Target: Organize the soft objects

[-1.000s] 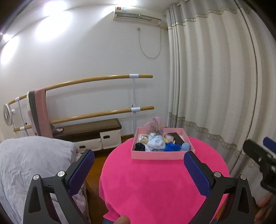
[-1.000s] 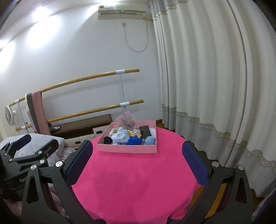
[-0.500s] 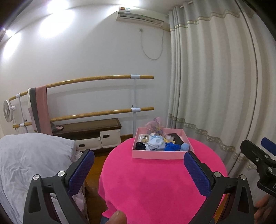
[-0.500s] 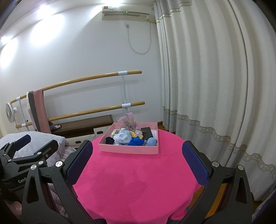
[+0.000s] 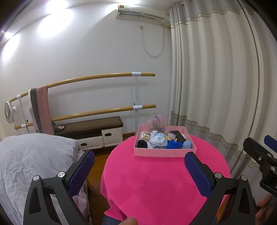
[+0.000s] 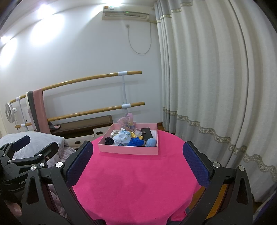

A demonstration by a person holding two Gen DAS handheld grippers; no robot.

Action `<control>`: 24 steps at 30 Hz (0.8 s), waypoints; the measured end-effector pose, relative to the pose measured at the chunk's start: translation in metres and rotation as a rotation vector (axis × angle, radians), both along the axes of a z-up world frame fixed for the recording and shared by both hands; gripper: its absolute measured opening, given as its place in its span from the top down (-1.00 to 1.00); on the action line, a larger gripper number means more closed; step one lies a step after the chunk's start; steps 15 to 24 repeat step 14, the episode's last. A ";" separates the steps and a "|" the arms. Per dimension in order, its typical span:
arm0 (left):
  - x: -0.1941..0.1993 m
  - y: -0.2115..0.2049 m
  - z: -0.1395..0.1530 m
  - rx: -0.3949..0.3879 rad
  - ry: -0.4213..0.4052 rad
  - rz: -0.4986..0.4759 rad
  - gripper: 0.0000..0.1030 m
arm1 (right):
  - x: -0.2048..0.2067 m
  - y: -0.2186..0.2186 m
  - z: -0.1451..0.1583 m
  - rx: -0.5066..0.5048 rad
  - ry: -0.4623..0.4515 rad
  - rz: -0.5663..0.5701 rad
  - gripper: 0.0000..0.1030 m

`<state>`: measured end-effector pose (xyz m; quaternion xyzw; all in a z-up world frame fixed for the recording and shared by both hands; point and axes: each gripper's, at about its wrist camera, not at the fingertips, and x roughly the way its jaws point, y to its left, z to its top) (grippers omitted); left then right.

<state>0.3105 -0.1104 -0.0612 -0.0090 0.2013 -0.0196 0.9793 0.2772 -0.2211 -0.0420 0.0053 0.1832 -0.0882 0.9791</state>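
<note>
On the far left stands a small white fan, and beside it a pink and grey cloth hangs over the upper wooden bar on the wall. Below is a bed with a grey cover. Under the bars there is a low dark shelf with white drawers.

The left gripper is in the air above the near edge of the round bench, which has a bright pink cloth. Its fingers are wide apart and hold nothing.

In the middle, on the far part of the bench, lies a shallow pink box. The soft things are all inside it: a black scrunchie at the left, a pale blue printed cloth, a dark blue cloth and a light blue ball at the right, along the front wall. Behind them are a flat black case and a thin lilac fabric piece that rises over the back wall.

The right gripper is also over the near side of the bench, well apart from the box, with its fingers wide and nothing between them. On the right a long cream curtain covers the wall. An air conditioner is high above.
</note>
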 end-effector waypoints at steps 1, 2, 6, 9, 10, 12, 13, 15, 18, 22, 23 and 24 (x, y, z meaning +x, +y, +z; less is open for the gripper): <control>-0.002 0.002 0.000 -0.004 0.000 0.000 -1.00 | 0.000 0.000 0.000 -0.001 0.000 -0.001 -1.00; -0.002 0.003 0.000 -0.006 -0.001 -0.003 -1.00 | 0.000 0.000 0.000 -0.001 0.001 -0.001 -1.00; -0.004 0.005 0.002 -0.008 -0.011 -0.007 -1.00 | 0.000 0.001 0.000 -0.002 -0.002 -0.002 -1.00; -0.007 0.005 0.001 -0.012 -0.019 -0.009 -1.00 | -0.001 0.001 -0.001 -0.002 -0.006 -0.002 -1.00; -0.007 0.007 0.002 -0.015 -0.026 -0.011 -1.00 | -0.001 0.000 -0.001 -0.003 -0.006 -0.003 -1.00; -0.011 0.005 -0.001 -0.016 -0.032 -0.012 -1.00 | -0.001 0.000 -0.001 -0.002 -0.007 -0.001 -1.00; -0.011 0.006 0.000 -0.015 -0.033 -0.013 -1.00 | -0.001 0.000 -0.001 -0.001 -0.007 -0.002 -1.00; -0.011 0.005 -0.001 -0.013 -0.034 -0.014 -1.00 | -0.001 0.000 -0.001 -0.002 -0.008 -0.001 -1.00; -0.011 0.005 -0.001 -0.013 -0.034 -0.014 -1.00 | -0.001 0.000 -0.001 -0.002 -0.008 -0.001 -1.00; -0.011 0.005 -0.001 -0.013 -0.034 -0.014 -1.00 | -0.001 0.000 -0.001 -0.002 -0.008 -0.001 -1.00; -0.011 0.005 -0.001 -0.013 -0.034 -0.014 -1.00 | -0.001 0.000 -0.001 -0.002 -0.008 -0.001 -1.00; -0.011 0.005 -0.001 -0.013 -0.034 -0.014 -1.00 | -0.001 0.000 -0.001 -0.002 -0.008 -0.001 -1.00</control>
